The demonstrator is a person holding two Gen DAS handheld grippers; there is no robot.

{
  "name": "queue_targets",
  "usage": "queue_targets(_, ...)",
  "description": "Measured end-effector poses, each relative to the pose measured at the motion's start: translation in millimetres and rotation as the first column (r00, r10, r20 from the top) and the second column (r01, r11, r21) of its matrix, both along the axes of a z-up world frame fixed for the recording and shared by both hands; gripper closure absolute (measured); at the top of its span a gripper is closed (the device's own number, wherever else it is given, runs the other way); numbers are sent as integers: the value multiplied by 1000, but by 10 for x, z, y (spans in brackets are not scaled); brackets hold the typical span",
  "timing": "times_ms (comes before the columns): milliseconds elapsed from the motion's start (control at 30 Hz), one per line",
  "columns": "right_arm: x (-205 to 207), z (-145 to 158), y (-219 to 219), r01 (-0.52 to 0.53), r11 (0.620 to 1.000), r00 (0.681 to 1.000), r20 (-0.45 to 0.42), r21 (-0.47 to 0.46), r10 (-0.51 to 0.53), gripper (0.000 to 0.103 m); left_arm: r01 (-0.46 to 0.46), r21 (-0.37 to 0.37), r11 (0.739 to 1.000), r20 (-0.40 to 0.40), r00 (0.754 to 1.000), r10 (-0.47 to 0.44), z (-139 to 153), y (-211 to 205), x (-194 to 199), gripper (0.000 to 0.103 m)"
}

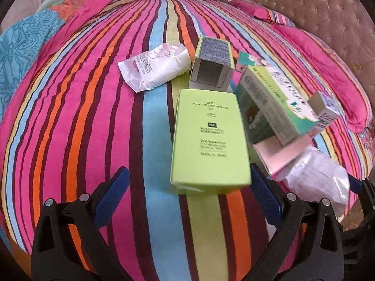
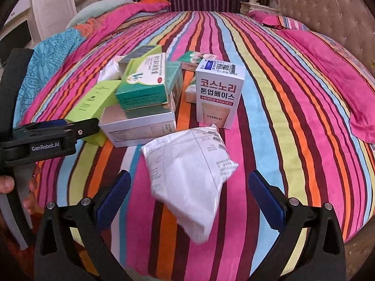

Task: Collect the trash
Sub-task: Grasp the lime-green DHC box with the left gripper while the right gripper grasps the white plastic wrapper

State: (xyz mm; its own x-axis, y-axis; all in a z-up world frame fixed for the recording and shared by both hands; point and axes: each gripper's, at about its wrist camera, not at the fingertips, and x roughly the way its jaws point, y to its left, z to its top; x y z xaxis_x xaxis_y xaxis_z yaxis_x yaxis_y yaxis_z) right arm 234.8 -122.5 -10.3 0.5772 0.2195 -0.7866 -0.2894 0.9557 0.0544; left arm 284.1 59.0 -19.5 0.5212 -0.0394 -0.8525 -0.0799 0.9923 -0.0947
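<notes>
**Both hands over the trash pile on the striped bed**

My left gripper (image 1: 189,194) hangs low over the bed with the bright striped cover (image 1: 82,121); its blue-padded fingers (image 1: 112,194) are spread wide, holding nothing. The near end of the lime-green rectangular cardboard box (image 1: 208,140) lies between them, flat on the cover. My right fingertip looks to be touching or just beside its corner; I cannot tell which.

Behind it: an open-ended grey-printed carton (image 1: 212,63), and to its left a crumpled white plastic wrapper with red print (image 1: 154,66). To the right, a green-and-white carton (image 1: 274,103) leans tilted on a flat pale-pink box (image 1: 281,152).

My right gripper (image 2: 188,199) is also spread wide, empty. The crinkled white plastic pouch with grey print (image 2: 189,171) lies between its fingers (image 2: 264,199), touching neither. Beyond it stands an upright white carton with Korean lettering (image 2: 218,93). The left gripper shows in the right wrist view at the lime box.
</notes>
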Motion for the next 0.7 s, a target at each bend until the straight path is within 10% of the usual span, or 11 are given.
queue_targets(233,169,-132,95,8,999,1000,-13,-35,-9,17,30,41,999,-12,999,-30,-75,6,243,8)
queue_targets(333,182,-160,136,-22,999,999,-38,-30,21,34,63,15,998,-29,998,-62,-120,14,301,46)
queue_targets(700,2,62,-49,20,997,998,-58,68,-16,37,44,9,999,-15,999,-43,30,94,-49,45)
